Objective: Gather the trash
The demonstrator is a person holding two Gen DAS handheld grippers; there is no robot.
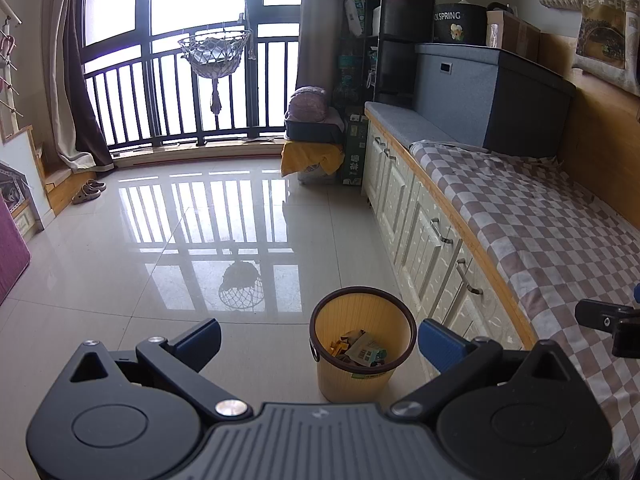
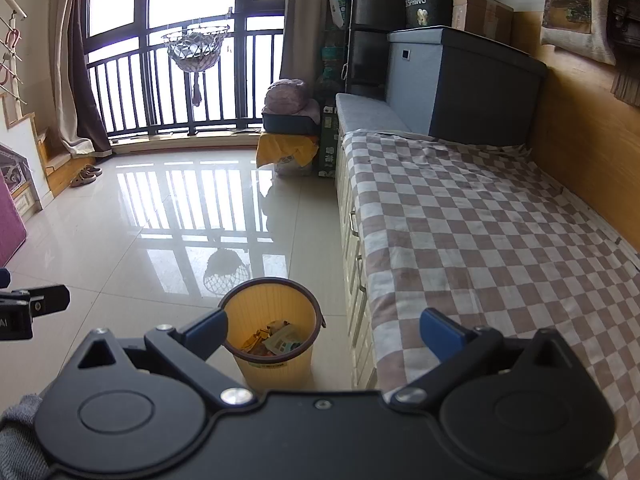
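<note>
Since both grippers are spread wide with nothing pinched, I've got little to fumble right now. My left gripper [image 1: 318, 342] frames the yellow wastebasket [image 1: 362, 354] at lower centre, wrappers [image 1: 362, 350] already inside. My right gripper [image 2: 324, 330] sits lower centre over the checkered bedcover [image 2: 480, 240]. Biggest risk I'd guess: clipping the basket rim and tipping it onto the glossy tile floor [image 1: 160, 248].

Left tongs [image 1: 320, 342] spread wide, empty; right tongs [image 2: 324, 332] likewise, held alongside.
</note>
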